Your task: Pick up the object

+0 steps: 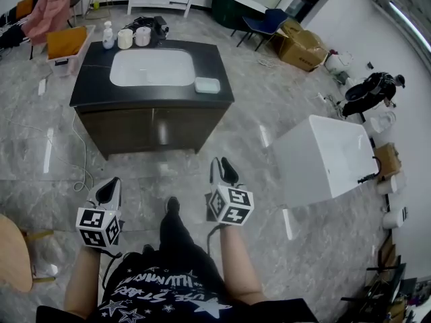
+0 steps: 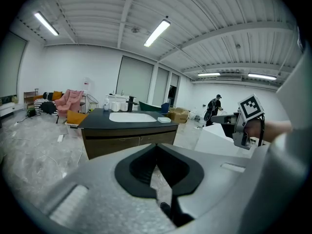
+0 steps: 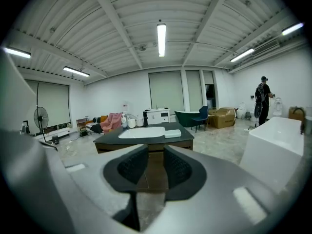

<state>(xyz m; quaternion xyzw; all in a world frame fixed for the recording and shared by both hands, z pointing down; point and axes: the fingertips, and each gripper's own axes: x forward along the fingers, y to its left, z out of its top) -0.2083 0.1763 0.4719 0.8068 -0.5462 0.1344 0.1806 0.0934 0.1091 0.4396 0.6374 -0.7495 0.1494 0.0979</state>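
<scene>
Two grippers (image 1: 111, 186) (image 1: 224, 165) — one basin (image 1: 151, 68), two cups (image 1: 125, 38) (image 1: 142, 36)

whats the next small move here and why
Probably walk forward to the dark counter: the left claw and right claw are both empty and well short of it, and the pale green box on its top lies beyond them.

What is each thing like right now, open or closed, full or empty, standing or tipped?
Left gripper: shut, empty.
Right gripper: open, nothing between its jaws.
Cabinet doors: closed.
Sink: empty.
Pump bottle: standing upright.
</scene>
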